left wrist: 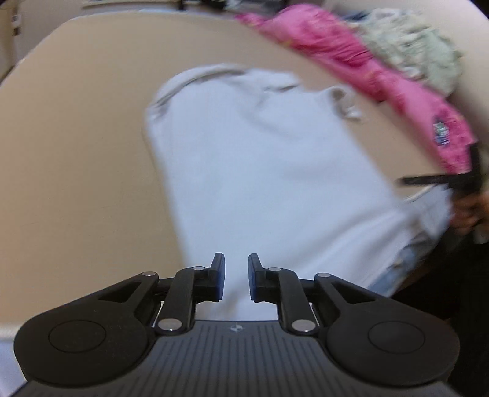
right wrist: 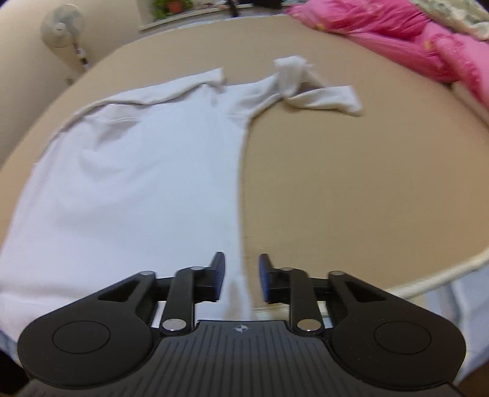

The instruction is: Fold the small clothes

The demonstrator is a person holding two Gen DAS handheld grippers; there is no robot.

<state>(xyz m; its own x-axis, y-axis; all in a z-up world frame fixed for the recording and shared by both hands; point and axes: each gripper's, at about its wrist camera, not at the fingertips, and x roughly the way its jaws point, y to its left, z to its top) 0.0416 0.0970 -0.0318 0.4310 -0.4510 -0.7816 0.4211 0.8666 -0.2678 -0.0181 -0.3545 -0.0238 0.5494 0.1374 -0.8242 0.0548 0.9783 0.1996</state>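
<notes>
I am working in a home, most likely a bedroom. A wide tan surface point(right wrist: 351, 189) fills my view, with rumpled pink bedding point(right wrist: 397, 27) heaped along its far edge. Beyond it stand a white fan point(right wrist: 61, 26) and potted plants point(right wrist: 171, 6) on a ledge.

Each camera sits just behind its own gripper and looks forward and steeply down along the two fingers, close above the near edge of the tan surface point(left wrist: 76, 152).

The left wrist view has the left gripper point(left wrist: 237, 276) at its bottom and faces the white shirt point(left wrist: 259, 171) from its hem.

The right wrist view, over the right gripper point(right wrist: 241, 278), faces the shirt's right side.

Both views share the shirt, the surface and the pink cloth point(left wrist: 351, 55) at the far right.
</notes>
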